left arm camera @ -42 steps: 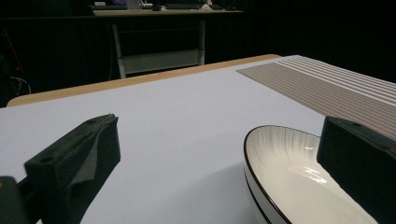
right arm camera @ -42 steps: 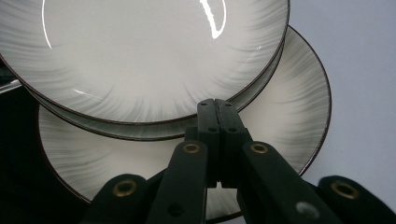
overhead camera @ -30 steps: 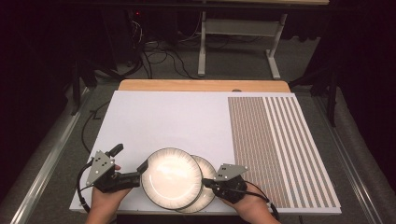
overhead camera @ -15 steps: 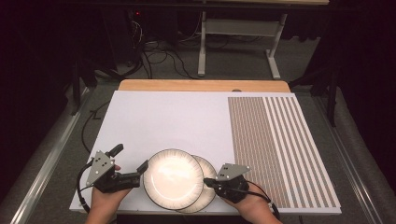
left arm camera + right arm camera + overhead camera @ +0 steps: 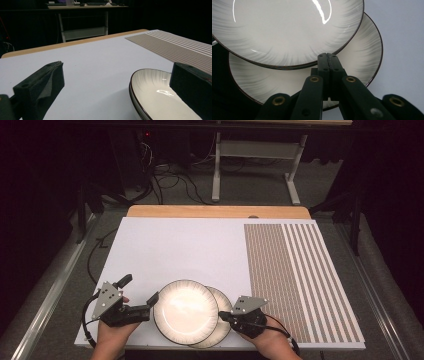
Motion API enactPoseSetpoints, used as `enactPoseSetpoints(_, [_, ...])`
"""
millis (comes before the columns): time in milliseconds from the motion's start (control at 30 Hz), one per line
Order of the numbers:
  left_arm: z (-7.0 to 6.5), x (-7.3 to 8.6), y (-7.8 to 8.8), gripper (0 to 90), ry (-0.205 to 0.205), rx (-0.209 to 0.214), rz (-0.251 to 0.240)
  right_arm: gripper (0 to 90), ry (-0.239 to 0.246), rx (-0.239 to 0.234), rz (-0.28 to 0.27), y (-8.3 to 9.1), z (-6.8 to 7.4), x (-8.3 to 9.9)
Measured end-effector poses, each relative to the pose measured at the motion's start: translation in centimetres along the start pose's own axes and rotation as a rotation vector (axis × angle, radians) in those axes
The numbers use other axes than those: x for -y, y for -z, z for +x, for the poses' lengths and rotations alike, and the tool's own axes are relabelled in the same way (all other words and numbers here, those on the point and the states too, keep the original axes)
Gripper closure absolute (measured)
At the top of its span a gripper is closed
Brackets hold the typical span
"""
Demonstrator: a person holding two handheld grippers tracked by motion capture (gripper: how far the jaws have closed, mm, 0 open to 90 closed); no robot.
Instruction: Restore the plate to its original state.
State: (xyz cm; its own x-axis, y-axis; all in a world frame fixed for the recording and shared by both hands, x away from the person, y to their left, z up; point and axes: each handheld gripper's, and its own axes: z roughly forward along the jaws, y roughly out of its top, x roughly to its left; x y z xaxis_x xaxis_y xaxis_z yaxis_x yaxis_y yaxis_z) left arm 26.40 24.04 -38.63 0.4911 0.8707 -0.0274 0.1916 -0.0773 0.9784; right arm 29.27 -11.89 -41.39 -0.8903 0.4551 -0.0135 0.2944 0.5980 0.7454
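Observation:
Two white plates with dark rims lie overlapped near the table's front edge: the upper plate [image 5: 186, 311] [image 5: 155, 96] [image 5: 287, 30] rests partly on the lower plate [image 5: 224, 322] [image 5: 287, 85]. My left gripper [image 5: 140, 288] [image 5: 117, 68] stands wide open just left of the upper plate, its near jaw beside the rim, nothing between the jaws. My right gripper [image 5: 221, 314] [image 5: 327, 58] is shut, jaws pressed together, its tip over the lower plate and at the upper plate's rim.
The white tabletop [image 5: 190, 250] has a brown striped mat [image 5: 295, 270] on its right and a wooden strip [image 5: 215, 211] along the far edge. Beyond it stand a desk frame [image 5: 255, 170] and floor cables [image 5: 170, 180]. A metal rail [image 5: 50, 295] runs along the left.

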Motion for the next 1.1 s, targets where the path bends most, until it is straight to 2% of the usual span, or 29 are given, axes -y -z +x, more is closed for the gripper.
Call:
enactPoseSetpoints(833, [0.06, -0.03, 0.10, 0.4, -0.008, 0.000, 0.002, 90.0, 0.009, 0.016, -0.002, 0.41, -0.30, 0.11])
enactPoseSetpoints(1100, [0.10, 0.02, 0.10, 0.5, -0.008, 0.000, 0.005, 90.0, -0.011, 0.023, -0.016, 0.73, -0.53, 0.23])
